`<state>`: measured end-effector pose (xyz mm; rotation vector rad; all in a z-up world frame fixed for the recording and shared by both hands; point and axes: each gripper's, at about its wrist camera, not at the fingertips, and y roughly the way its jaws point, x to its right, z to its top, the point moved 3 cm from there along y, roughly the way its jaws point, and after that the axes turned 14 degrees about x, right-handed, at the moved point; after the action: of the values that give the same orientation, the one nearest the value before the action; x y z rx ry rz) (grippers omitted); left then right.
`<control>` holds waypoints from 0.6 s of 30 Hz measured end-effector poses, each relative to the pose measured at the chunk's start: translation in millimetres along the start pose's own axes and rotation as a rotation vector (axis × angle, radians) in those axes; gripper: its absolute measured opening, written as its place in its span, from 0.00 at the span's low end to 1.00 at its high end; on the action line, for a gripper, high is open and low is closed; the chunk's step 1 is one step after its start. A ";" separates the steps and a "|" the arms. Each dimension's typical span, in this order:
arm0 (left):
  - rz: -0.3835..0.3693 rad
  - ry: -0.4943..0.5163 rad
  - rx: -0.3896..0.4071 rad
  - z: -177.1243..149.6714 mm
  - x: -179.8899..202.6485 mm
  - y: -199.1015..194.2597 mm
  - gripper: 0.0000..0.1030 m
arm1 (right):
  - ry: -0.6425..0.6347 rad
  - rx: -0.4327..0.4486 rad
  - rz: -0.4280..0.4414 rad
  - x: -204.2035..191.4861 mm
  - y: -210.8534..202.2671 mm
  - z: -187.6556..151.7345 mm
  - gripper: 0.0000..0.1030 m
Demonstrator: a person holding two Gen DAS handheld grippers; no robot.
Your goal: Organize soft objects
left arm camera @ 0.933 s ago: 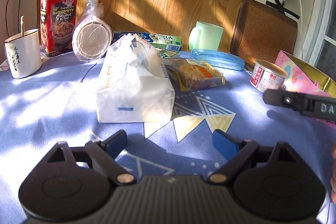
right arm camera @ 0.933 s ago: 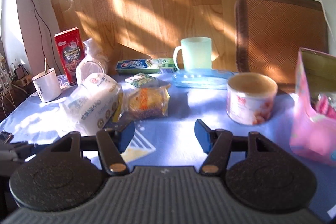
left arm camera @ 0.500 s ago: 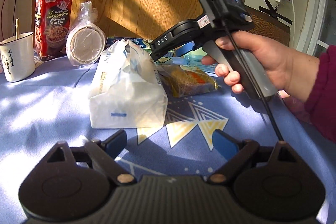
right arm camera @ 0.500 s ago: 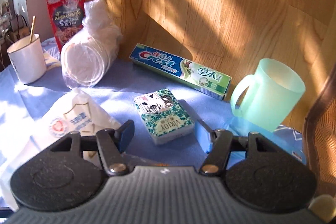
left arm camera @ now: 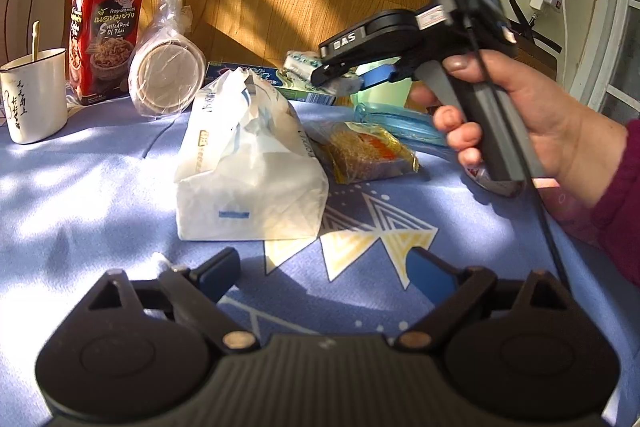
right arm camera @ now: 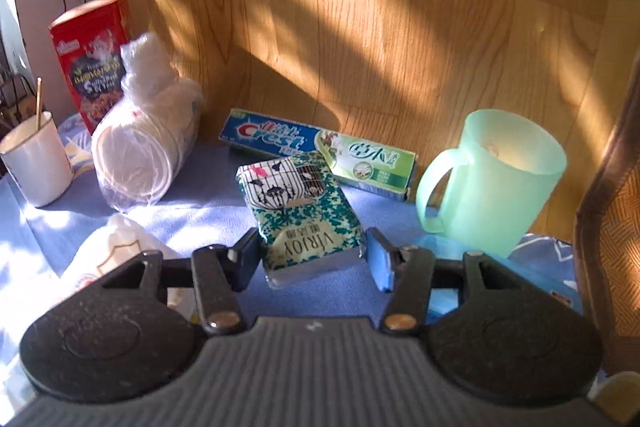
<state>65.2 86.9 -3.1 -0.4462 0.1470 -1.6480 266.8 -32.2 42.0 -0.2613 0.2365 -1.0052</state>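
- The left gripper (left arm camera: 322,273) is hovering nearest, spread wide and empty above the blue-clothed counter (left arm camera: 80,211), probably waiting its turn.
- Just beyond it, the big white tissue bag (left arm camera: 248,167) is lying on the counter, untouched.
- Farther back, the right gripper (right arm camera: 312,255) is closing around the small tissue pack (right arm camera: 304,215); the pack is sitting between the pads, apparently not yet squeezed.
- The toothpaste box (right arm camera: 320,151) and green mug (right arm camera: 496,179) are standing farthest, against the wooden wall.

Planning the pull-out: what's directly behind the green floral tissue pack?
Behind the green floral tissue pack lies a blue-green Crest toothpaste box against the wooden board; the pack covers part of the box's front edge.
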 end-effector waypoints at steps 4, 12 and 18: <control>0.008 -0.010 0.000 0.4 -1.7 0.3 0.91 | 0.004 0.053 0.054 -0.9 -80.0 -20.0 0.57; 0.022 0.016 -0.015 -0.5 2.4 2.2 0.93 | -0.058 -0.031 0.068 -12.4 -186.2 -112.8 0.57; 0.039 0.071 -0.030 -3.0 11.0 4.1 0.93 | -0.175 -0.040 0.045 -27.5 -211.2 -149.6 0.59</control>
<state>67.2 75.1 -5.1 -0.4055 0.2318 -1.6255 37.3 -132.3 -28.9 -0.3769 0.1026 -0.9284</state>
